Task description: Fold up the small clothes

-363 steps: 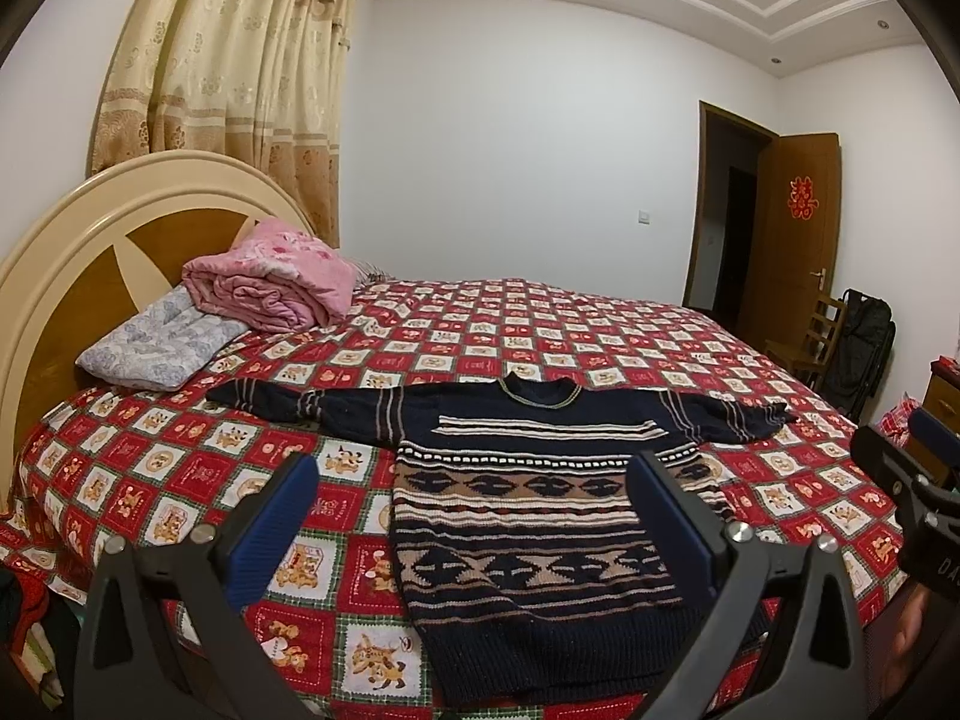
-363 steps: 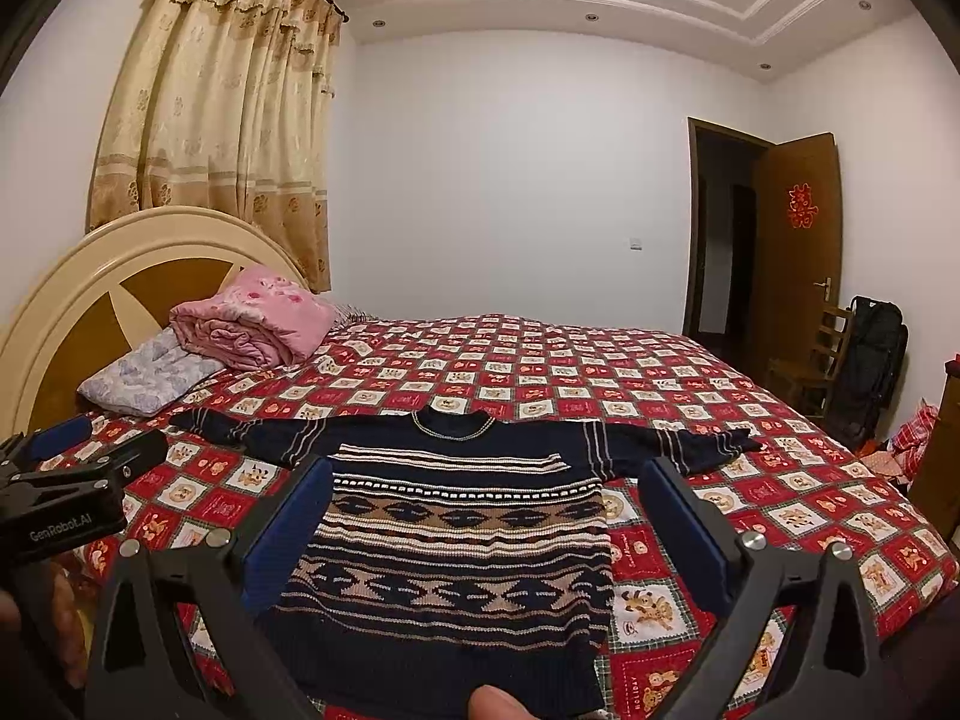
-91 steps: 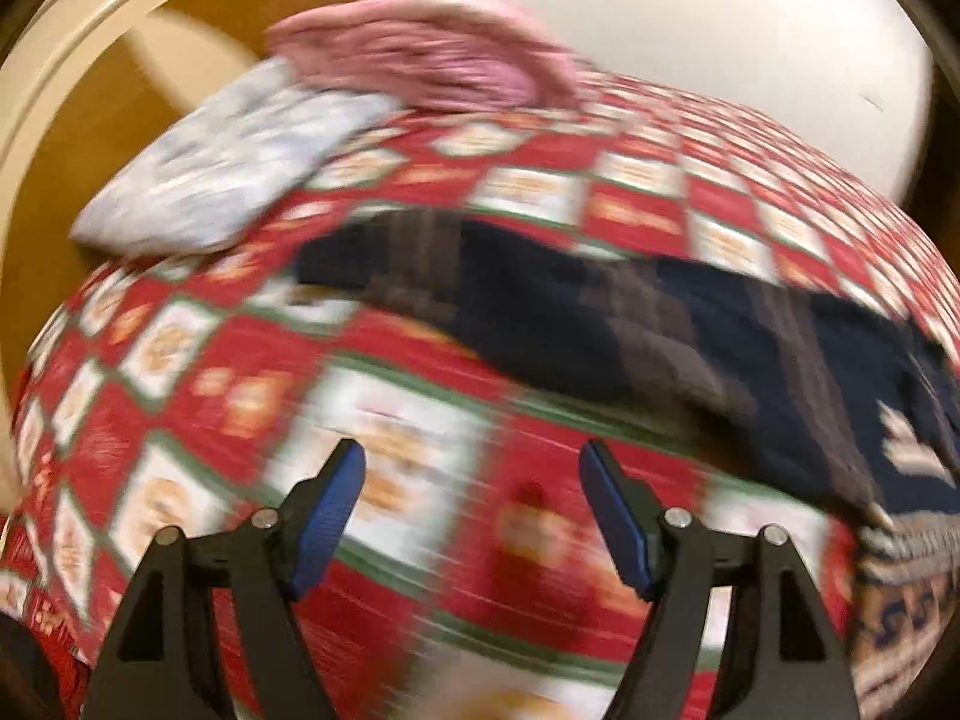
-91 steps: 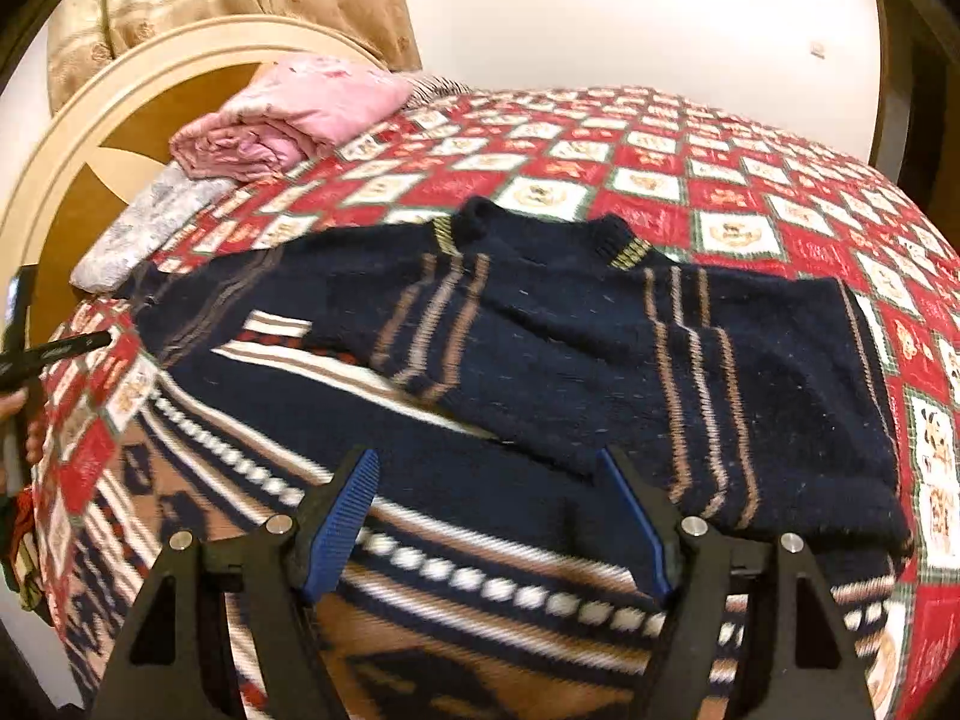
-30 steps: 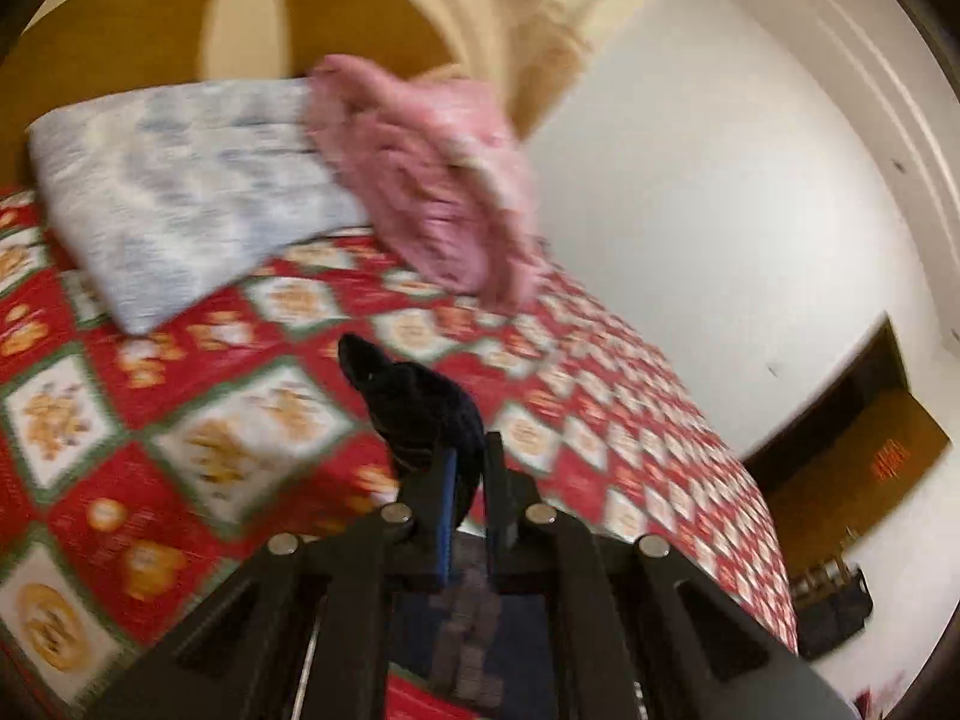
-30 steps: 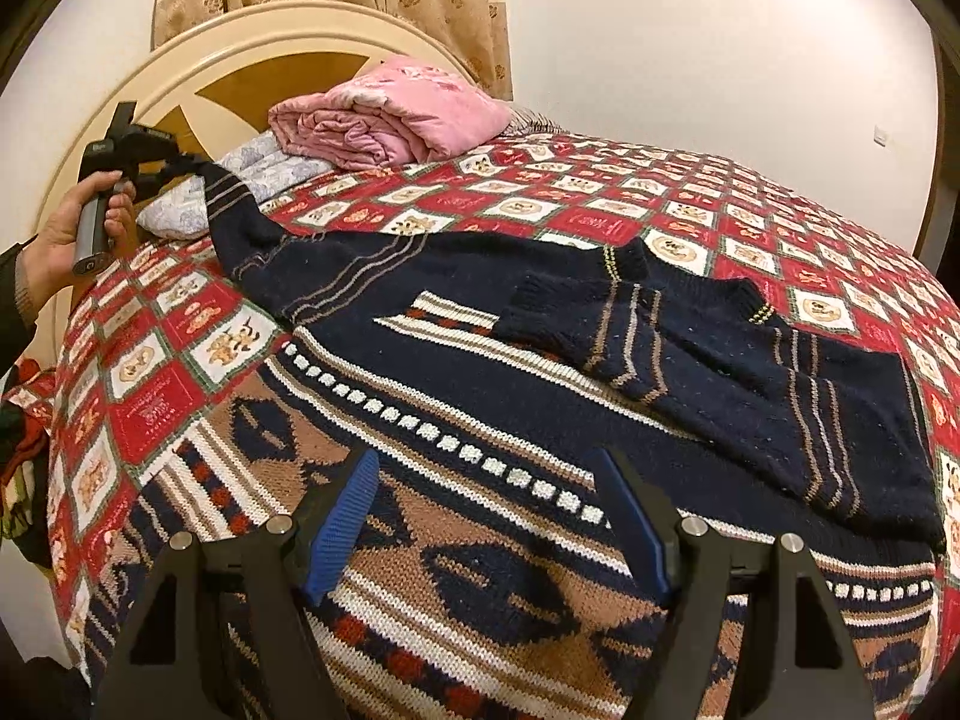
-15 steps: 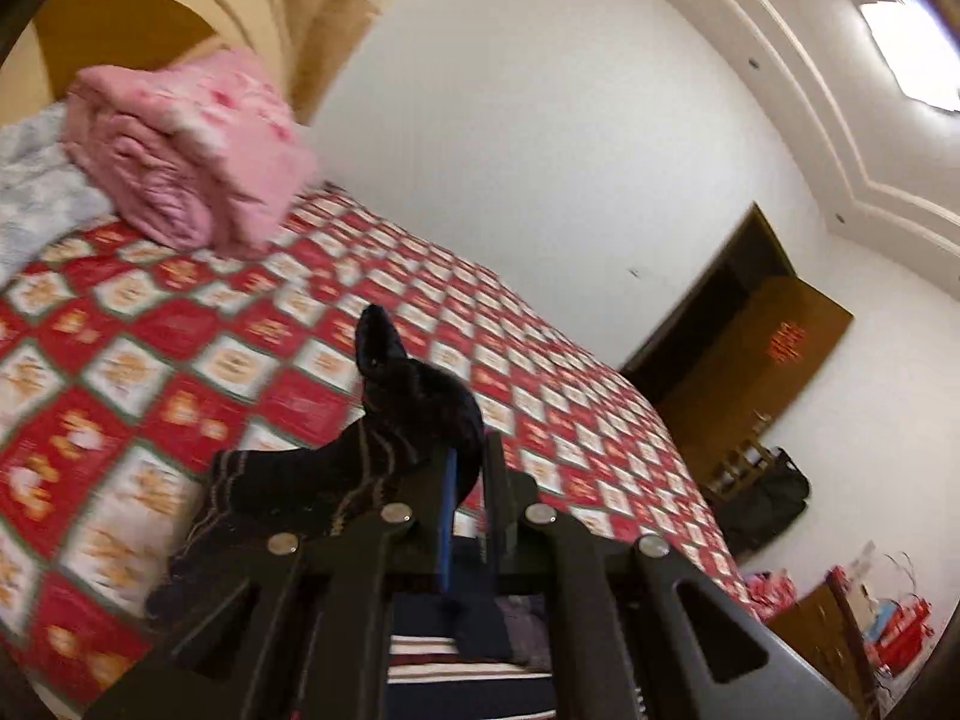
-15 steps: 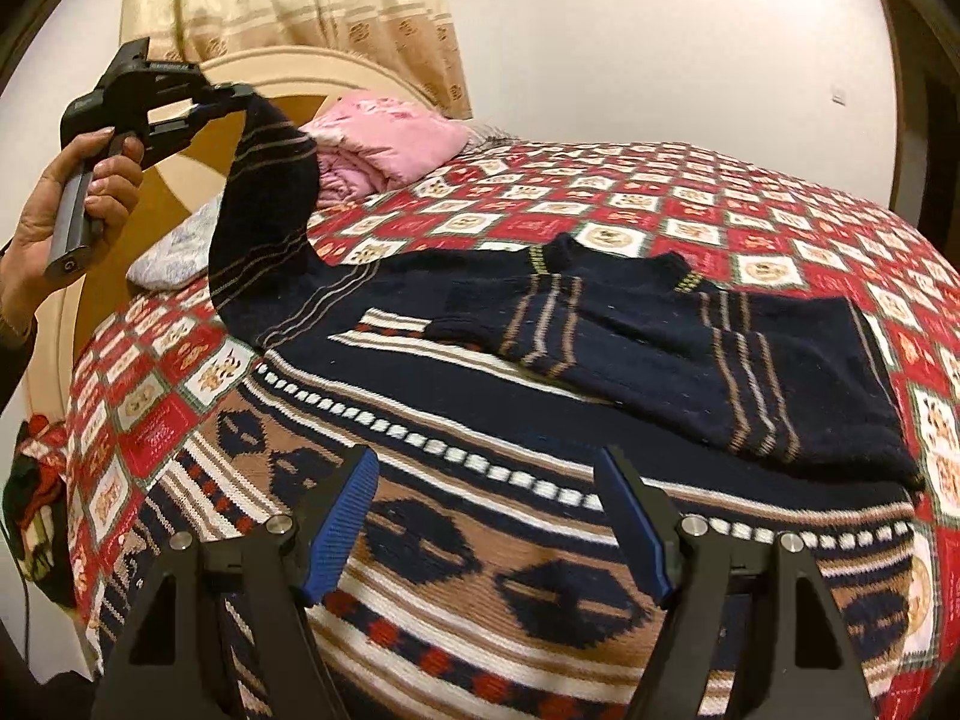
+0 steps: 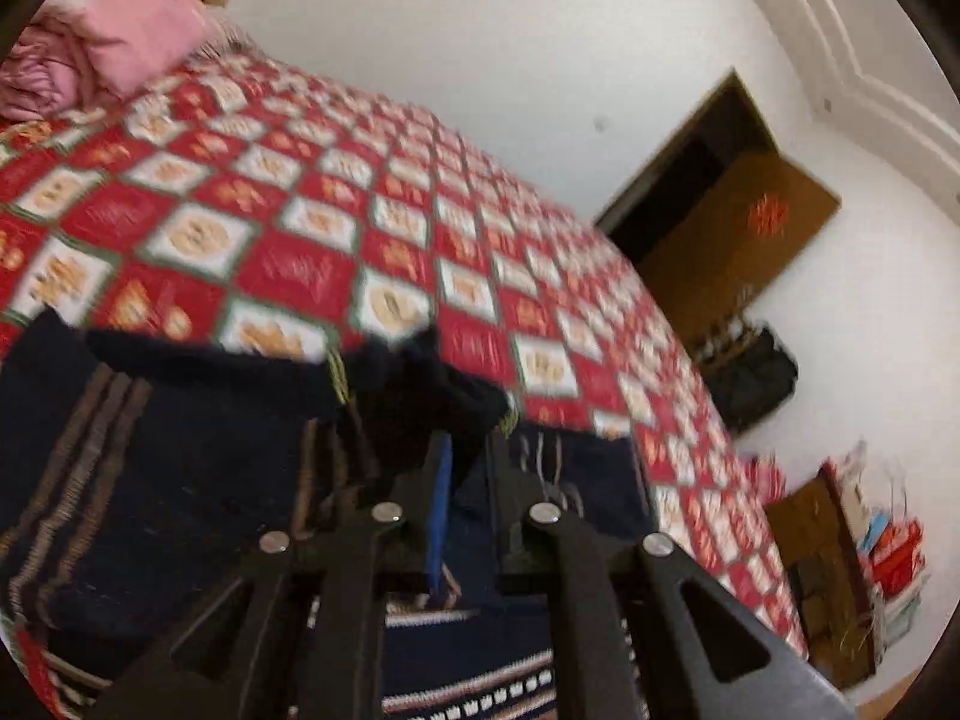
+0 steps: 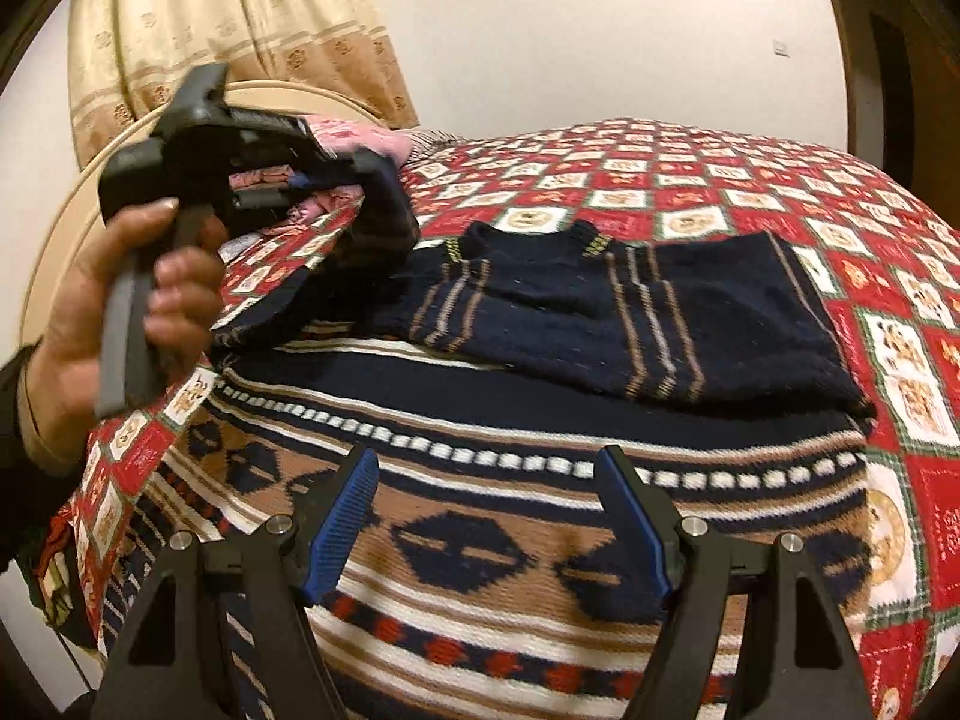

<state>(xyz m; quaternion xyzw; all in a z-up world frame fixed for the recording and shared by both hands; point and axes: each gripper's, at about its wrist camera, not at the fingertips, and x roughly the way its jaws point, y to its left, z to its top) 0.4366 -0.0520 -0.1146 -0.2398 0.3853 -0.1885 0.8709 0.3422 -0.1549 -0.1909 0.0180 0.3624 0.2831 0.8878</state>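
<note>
A dark navy sweater [image 10: 492, 516] with brown and white bands lies flat on the red patterned bedspread [image 10: 750, 180]. Its right sleeve [image 10: 690, 324] is folded across the chest. My left gripper [image 9: 468, 450] is shut on the cuff of the left sleeve [image 9: 420, 378] and holds it above the chest, near the collar. In the right wrist view that left gripper [image 10: 372, 174] sits at the upper left in a person's hand [image 10: 120, 300], the sleeve [image 10: 384, 228] draping down from it. My right gripper [image 10: 489, 510] stands open over the patterned lower body, with nothing between its fingers.
A folded pink quilt [image 9: 102, 30] lies at the head of the bed by the curved headboard [image 10: 66, 228] and curtain [image 10: 240, 30]. A brown door [image 9: 738, 240], a black bag [image 9: 750, 378] and a wooden cabinet [image 9: 828, 570] stand past the bed's far side.
The left gripper has swung the sleeve cuff away from the headboard side, across and slightly down over the sweater's chest. The right gripper drifted a little and stayed open.
</note>
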